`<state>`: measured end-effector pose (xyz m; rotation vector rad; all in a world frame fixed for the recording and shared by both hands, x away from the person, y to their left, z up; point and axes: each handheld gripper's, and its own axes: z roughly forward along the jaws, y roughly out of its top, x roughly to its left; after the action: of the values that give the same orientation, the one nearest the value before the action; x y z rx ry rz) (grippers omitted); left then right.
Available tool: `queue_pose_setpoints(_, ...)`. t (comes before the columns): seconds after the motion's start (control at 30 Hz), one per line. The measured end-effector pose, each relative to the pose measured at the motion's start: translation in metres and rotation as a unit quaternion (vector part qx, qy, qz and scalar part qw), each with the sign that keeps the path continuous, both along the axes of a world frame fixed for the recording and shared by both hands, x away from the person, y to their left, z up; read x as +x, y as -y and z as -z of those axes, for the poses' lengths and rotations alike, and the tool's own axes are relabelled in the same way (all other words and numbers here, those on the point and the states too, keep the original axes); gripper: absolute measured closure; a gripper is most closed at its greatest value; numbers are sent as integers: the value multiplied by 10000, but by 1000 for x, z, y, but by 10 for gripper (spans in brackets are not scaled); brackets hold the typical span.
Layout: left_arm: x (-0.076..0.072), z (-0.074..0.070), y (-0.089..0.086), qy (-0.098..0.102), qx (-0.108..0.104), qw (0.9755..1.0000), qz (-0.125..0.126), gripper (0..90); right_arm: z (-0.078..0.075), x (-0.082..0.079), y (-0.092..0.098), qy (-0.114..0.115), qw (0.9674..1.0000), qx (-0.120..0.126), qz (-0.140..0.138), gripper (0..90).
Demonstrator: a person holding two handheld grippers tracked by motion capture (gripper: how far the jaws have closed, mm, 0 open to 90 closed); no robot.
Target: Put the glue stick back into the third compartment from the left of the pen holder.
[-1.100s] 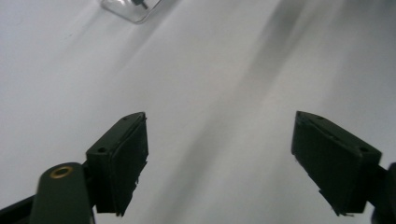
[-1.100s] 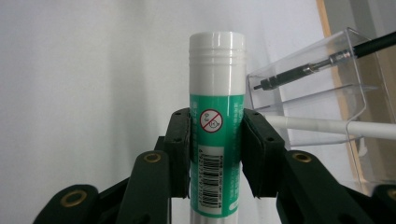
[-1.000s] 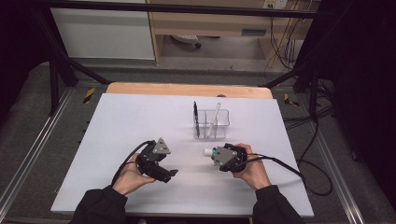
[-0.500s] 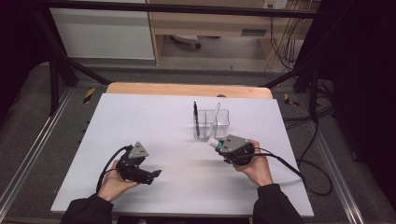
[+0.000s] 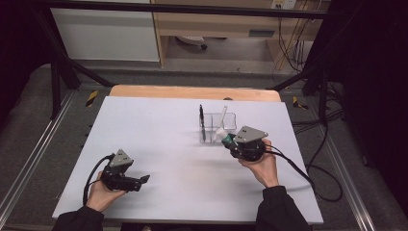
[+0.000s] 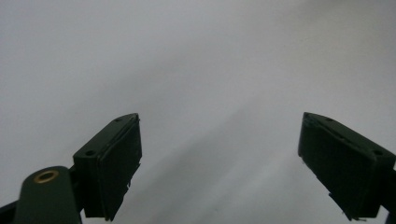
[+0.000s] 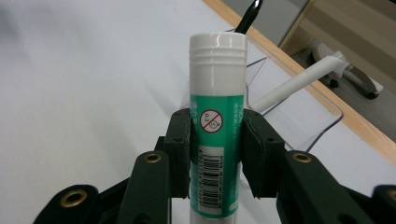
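Note:
A green glue stick (image 7: pixel 217 126) with a white cap sits between the pads of my right gripper (image 7: pixel 217 154), which is shut on it. In the high view that gripper (image 5: pixel 230 141) hovers just in front of a clear plastic holder (image 5: pixel 217 126), the glue stick (image 5: pixel 223 135) pointing toward it. The holder has a black pen (image 5: pixel 202 121) and a white pen (image 5: pixel 221 118) standing in it. My left gripper (image 5: pixel 143 180) is low over the table's front left, open, with nothing between its pads (image 6: pixel 116 161).
The white table (image 5: pixel 159 134) has a wooden strip (image 5: pixel 192 92) along its far edge. Cables trail from both grippers. A dark frame and grey floor surround the table, with a shelf unit behind.
My left gripper has moved left and toward the front edge, away from the centre. The right gripper with the glue stick has shifted slightly up toward the clear holder.

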<state>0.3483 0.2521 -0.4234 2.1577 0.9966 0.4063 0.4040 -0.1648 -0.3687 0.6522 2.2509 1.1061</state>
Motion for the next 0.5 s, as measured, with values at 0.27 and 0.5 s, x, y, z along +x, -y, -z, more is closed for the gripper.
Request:
queue_pose_setpoints(0.27, -4, 6, -16, 38, -59, 9998, -201, 135, -10, 7, 6, 33, 9966, 682, 457, 659)
queue_pose_setpoints(0.5, -3, 9, -21, 22, -92, 9996, -272, 135, -18, 16, 11, 74, 9883, 1282, 817, 659)
